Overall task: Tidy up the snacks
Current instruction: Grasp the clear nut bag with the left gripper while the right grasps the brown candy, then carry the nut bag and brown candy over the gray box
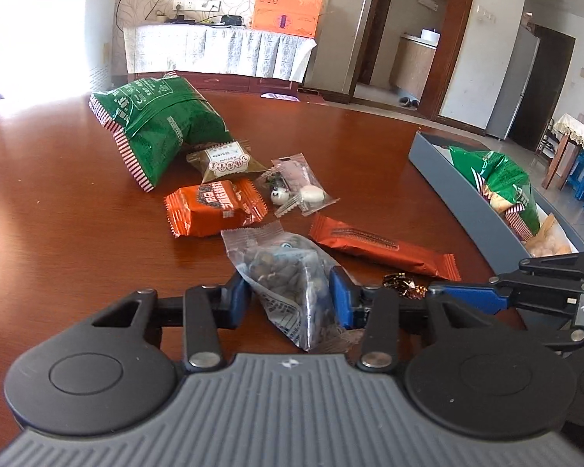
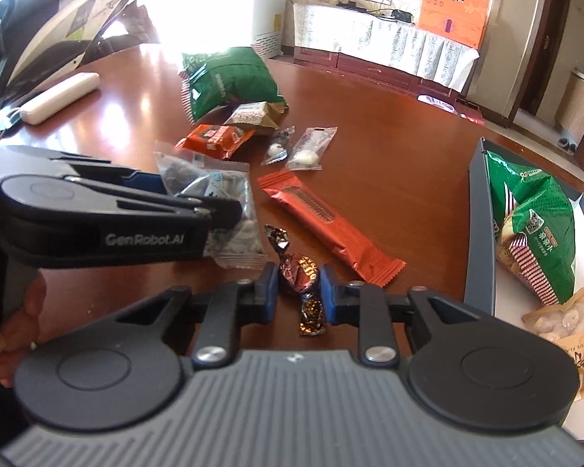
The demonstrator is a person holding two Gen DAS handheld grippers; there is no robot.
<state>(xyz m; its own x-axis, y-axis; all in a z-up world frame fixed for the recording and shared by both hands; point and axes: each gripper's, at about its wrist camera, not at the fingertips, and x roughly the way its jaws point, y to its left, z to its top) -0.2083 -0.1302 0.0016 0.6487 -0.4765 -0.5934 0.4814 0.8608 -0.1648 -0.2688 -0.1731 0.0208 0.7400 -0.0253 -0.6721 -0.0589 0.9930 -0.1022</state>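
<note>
We see both grippers low over the reddish-brown table (image 1: 58,214), side by side. The left gripper (image 1: 290,292) has its blue pads pressed against a clear packet of dark nuts (image 1: 288,272), which bulges between them; the packet's far end lies on the table. The right gripper (image 2: 299,290) is clamped on a brown foil-wrapped candy (image 2: 298,276), with one twisted end poking out toward the camera and the other toward the table's centre. Just beyond the candy lies a long orange bar (image 2: 323,214), diagonal on the wood. Further back we note a loose cluster: an orange square packet (image 1: 216,206), two small clear packets with white sweets (image 1: 296,190), a tan wrapped cake (image 1: 224,161) and a large green bag (image 1: 155,128), the cake touching the bag's lower edge. To the right a grey tray (image 2: 481,241) holds a second green bag (image 2: 533,225) and beige packets (image 2: 560,319). A white case (image 2: 58,95) rests at far left, well apart from the snacks. A hand (image 2: 15,311) grips the left tool's handle.
</note>
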